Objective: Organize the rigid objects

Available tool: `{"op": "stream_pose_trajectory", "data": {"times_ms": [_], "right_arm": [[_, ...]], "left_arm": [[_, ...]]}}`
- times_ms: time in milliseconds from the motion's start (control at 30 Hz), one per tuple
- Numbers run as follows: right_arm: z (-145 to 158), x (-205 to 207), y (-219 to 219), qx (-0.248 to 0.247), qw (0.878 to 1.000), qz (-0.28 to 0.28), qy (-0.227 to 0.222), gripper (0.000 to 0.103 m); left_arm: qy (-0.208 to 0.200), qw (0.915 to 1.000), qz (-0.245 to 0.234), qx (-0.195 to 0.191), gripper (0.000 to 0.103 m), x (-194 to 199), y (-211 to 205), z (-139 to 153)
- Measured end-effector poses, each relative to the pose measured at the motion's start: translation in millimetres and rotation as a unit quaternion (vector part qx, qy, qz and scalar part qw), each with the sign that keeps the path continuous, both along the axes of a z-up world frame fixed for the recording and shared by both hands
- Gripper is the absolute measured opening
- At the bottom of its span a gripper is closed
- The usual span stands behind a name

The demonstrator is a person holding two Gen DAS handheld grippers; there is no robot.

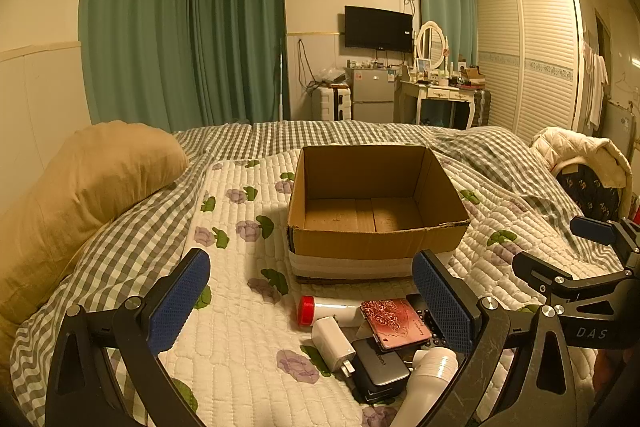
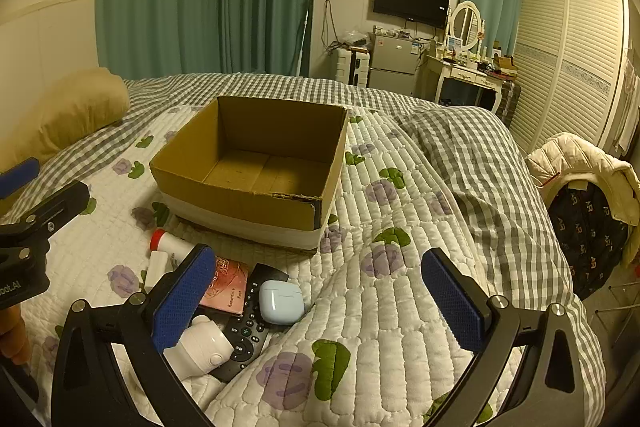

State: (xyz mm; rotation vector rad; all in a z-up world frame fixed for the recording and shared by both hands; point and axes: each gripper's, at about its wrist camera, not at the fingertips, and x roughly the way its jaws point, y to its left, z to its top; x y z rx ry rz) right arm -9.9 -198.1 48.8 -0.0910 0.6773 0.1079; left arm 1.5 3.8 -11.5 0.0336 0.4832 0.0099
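**Hovering over a cluttered quilt, both grippers wide open**

Standing at the near edge of the bed, I see a tan pillow (image 1: 80, 187) lying toward the left edge on the checked cover. The left gripper (image 1: 312, 303) hangs above the flowered quilt (image 1: 240, 327), its blue pads spread far apart with nothing between them. Just past it, a small heap of hard items lies near the quilt's front edge: a white tube with a red cap (image 1: 326, 310), a white charger plug (image 1: 332, 343) touching a dark power bank (image 1: 382, 367), a pink rose-patterned case (image 1: 394, 323) resting partly on the power bank, a black remote (image 2: 248, 323), a white flashlight-like handle (image 1: 430, 375), and a pale blue earbud case (image 2: 281, 301) lying against the remote. Behind the heap, in the middle of the quilt, an open cardboard box (image 1: 360, 247) sits upright, holding nothing. The right gripper (image 2: 320, 303) hovers to the right of the heap, over a raised fold of the quilt, its jaws equally wide and holding nothing. Off the bed's right edge, a cream jacket (image 2: 580, 163) is draped over a chair.
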Motion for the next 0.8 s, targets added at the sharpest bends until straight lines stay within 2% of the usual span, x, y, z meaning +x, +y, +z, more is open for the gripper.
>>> {"op": "stream_pose_trajectory", "data": {"times_ms": [567, 667, 800], "right_arm": [[-1, 16, -1, -0.011, 1.000, 0.018, 0.022, 0.103], [-2, 28, -3, -0.022, 0.999, 0.025, 0.034, 0.103], [-13, 47, -4, -0.038, 0.997, 0.037, 0.061, 0.103]], "left_arm": [[0.016, 0.9999, 0.002, 0.005, 0.103, 14, -3, -2], [0.043, 0.9989, 0.012, 0.015, 0.103, 27, -5, -9], [0.096, 0.9949, 0.022, 0.019, 0.103, 43, -3, -35]]}}
